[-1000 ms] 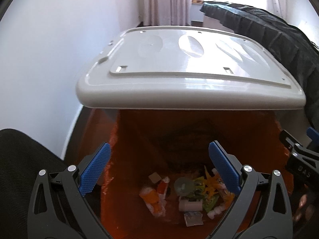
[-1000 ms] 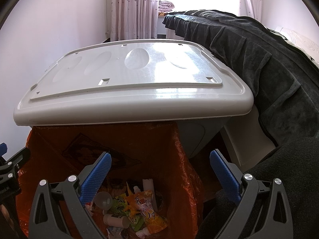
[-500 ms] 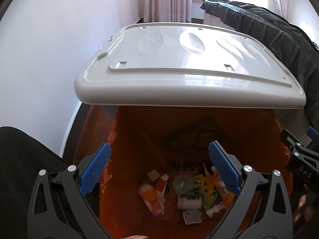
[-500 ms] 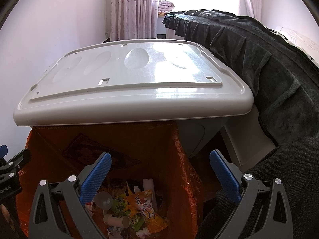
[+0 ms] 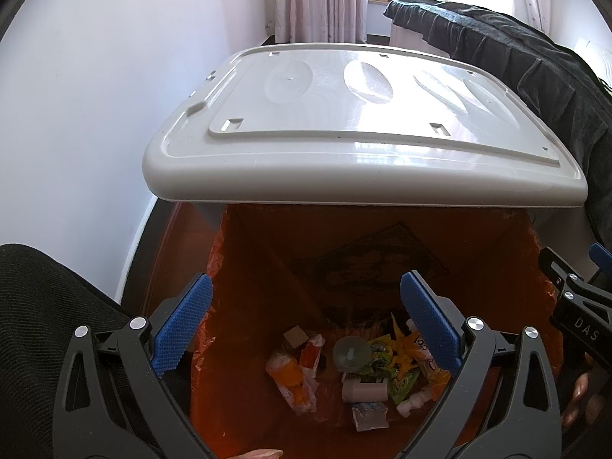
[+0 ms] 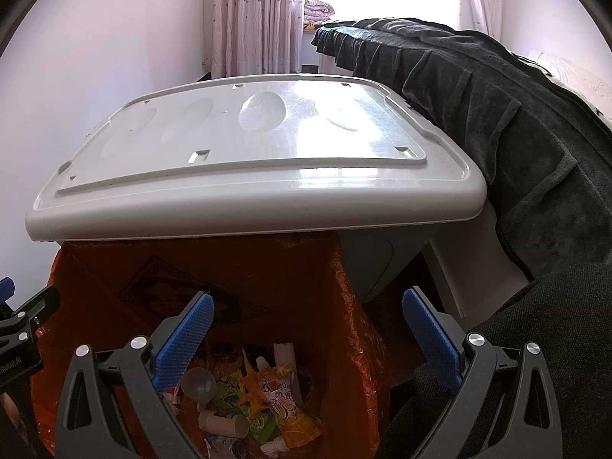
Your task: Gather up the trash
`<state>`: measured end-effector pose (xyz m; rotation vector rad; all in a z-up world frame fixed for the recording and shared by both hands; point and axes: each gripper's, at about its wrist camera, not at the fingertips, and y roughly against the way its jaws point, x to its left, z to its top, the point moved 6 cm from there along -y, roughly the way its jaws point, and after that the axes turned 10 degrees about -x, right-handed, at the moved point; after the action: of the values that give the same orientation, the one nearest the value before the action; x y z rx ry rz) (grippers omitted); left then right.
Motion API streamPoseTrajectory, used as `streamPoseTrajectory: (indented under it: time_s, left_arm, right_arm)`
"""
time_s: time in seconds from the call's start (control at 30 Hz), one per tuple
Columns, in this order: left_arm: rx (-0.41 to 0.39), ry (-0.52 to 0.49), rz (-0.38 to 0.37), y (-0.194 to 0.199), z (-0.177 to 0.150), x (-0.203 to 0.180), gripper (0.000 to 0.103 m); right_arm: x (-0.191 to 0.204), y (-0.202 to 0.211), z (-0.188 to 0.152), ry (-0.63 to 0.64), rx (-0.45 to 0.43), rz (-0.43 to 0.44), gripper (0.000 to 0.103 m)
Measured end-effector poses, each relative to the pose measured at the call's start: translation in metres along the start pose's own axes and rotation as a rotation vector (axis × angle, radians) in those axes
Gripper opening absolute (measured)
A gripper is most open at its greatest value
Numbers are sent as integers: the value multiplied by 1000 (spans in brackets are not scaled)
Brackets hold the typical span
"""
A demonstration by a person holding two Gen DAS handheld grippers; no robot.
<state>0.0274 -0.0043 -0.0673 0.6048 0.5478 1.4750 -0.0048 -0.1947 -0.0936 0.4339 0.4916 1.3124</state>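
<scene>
Beside a dark-draped bed, the grey lid overhangs an orange-lined bin.

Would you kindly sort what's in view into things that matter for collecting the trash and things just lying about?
For the job: bin lid, orange bag, wrappers, left gripper, right gripper.
Lying about: dark blanket, curtain, folded bedding.

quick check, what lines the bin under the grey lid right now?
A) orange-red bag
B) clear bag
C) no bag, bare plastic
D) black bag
A: the orange-red bag drapes over the rim beneath the raised grey lid, with wrappers and a small white cup lying at its bottom; both the left gripper and right gripper hang open above it, empty.
</scene>
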Motion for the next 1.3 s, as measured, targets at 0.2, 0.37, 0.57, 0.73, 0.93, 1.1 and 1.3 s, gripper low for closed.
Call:
streamPoseTrajectory:
  time_s: [0.2, 0.37, 0.57, 0.73, 0.93, 1.1, 1.3]
  left_arm:
    - [-1, -2, -2, 0, -1, 0, 96]
    - [-2, -7, -6, 0, -1, 1, 96]
    - [-3, -12, -7, 0, -1, 1, 96]
    - [-2, -12, -7, 0, -1, 1, 96]
    - [12, -3, -29, -1, 0, 1, 96]
    - [-6, 14, 50, 0, -3, 9, 96]
    - [-36, -70, 43, 5, -7, -4, 96]
  right_arm:
    - [0, -1, 0, 0, 0, 1, 98]
    - [0, -1, 0, 1, 1, 1, 98]
    - [0, 0, -1, 0, 1, 1, 98]
    - [0, -1, 0, 1, 2, 1, 98]
    - [-1, -1, 0, 1, 2, 1, 98]
    - [-1, -1, 0, 1, 2, 1, 98]
    - [-1, -1, -2, 0, 3, 1, 98]
